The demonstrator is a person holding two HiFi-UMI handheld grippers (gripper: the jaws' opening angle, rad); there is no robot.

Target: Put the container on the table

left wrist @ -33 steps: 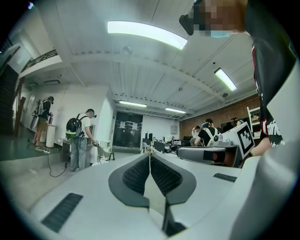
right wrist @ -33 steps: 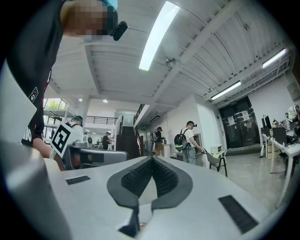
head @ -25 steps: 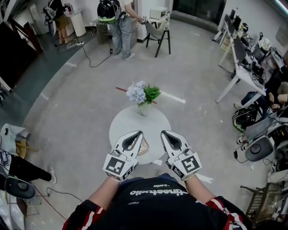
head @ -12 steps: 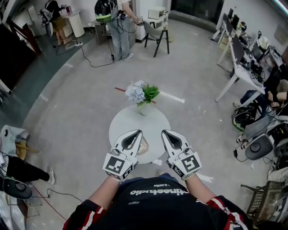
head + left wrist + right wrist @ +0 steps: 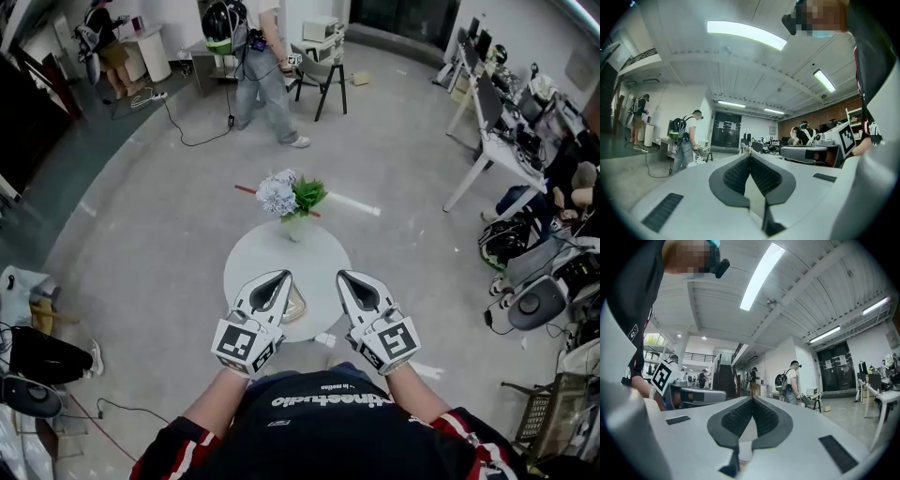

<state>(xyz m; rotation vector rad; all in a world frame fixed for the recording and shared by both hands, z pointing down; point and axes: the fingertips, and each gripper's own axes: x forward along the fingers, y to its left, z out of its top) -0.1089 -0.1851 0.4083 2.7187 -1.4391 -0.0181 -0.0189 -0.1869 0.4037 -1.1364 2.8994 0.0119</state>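
Currently we are holding left gripper (image 5: 279, 279) and right gripper (image 5: 346, 278) with jaws closed, empty. Tan container (image 5: 298, 305) is sitting on the table (image 5: 309, 246), partly hidden by the left gripper. We are judging it light and thin-walled, so best taken by the rim.

Open-plan robotics lab or workshop-office. Bare concrete floor (image 5: 150, 244) with a trailing cable (image 5: 184, 134). Desks with monitors (image 5: 492, 112) line the right side. Strip lights (image 5: 745, 33) overhead. Person wearing backpack rig (image 5: 258, 61) stands near far benches. Far wall (image 5: 836, 110) probably brick.
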